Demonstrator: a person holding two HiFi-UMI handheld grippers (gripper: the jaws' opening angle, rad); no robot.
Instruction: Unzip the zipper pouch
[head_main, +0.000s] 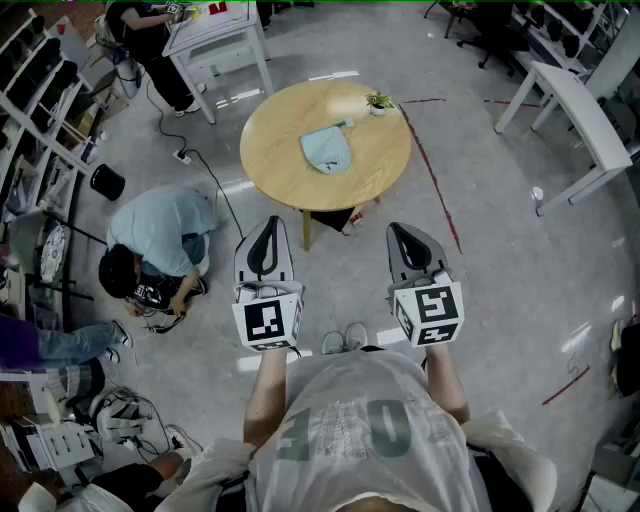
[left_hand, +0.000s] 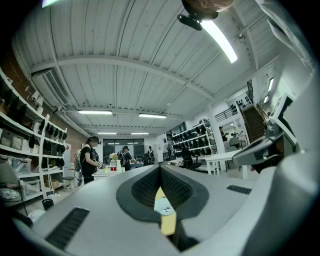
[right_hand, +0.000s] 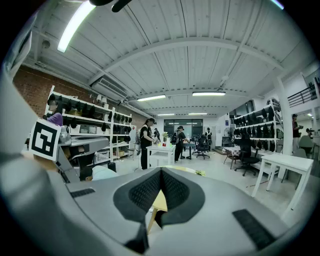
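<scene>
The round table (head_main: 270, 150) is standing at twelve o'clock, well apart from the person. The left gripper (head_main: 268, 226) and right gripper (head_main: 403, 232) are hovering with jaws pressed together, empty. The zipper pouch (head_main: 325, 150) is lying mid-table. Unpinned, it is likely sliding under a pull, endangering the small plant (head_main: 378, 101) at its two o'clock.

Head view: you look steeply down from high above, with the round table (head_main: 370, 165) well ahead of you.
Left claw view: rides your left claw (left_hand: 160, 169), facing level toward the table, well apart from it.
Right claw view: rides your right claw (right_hand: 161, 171), same heading, equally back from the table.
Shared: all three catch the table and the white desk (right_hand: 162, 148) beyond it.
</scene>
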